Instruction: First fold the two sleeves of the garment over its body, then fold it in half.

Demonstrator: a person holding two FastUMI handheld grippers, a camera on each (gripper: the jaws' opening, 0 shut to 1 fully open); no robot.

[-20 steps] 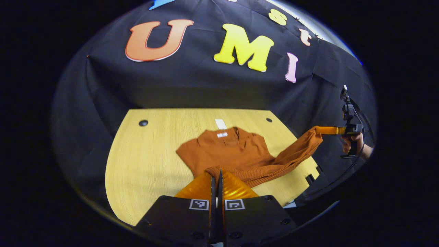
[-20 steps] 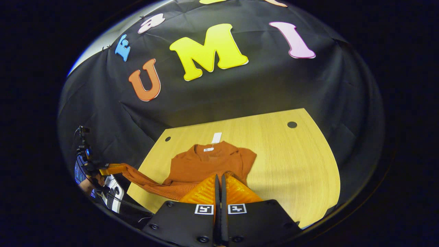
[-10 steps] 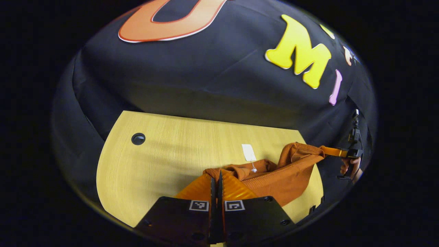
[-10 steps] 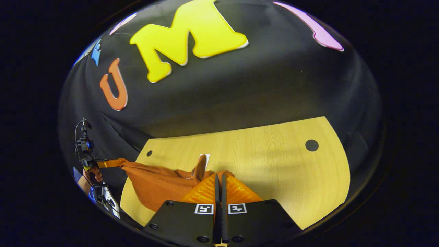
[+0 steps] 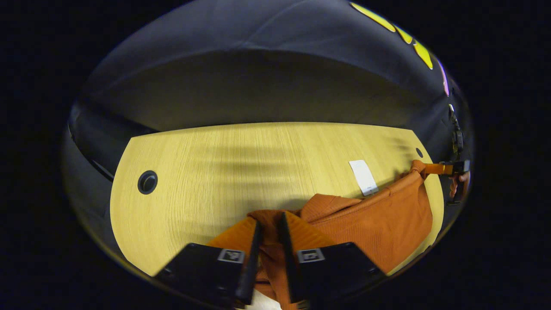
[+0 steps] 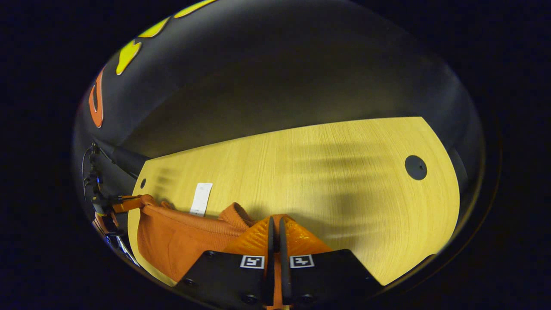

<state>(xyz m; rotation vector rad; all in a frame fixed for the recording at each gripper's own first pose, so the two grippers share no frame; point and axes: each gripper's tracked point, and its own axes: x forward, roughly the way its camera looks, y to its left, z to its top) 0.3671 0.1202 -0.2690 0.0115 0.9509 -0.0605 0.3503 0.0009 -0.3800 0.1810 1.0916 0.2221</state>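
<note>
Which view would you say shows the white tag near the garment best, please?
The left gripper view: the white tag lies flat on the table, larger and unobstructed. The right gripper view shows it smaller, beside the orange garment.

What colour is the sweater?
The sweater is rusty orange, plain, with a ribbed knit; it shows best in the left gripper view.

Left gripper [image 5: 267,224], 2 ribbed orange fingers [image 5: 234,234], black mounts, square coded markers, possibly round screws
</note>
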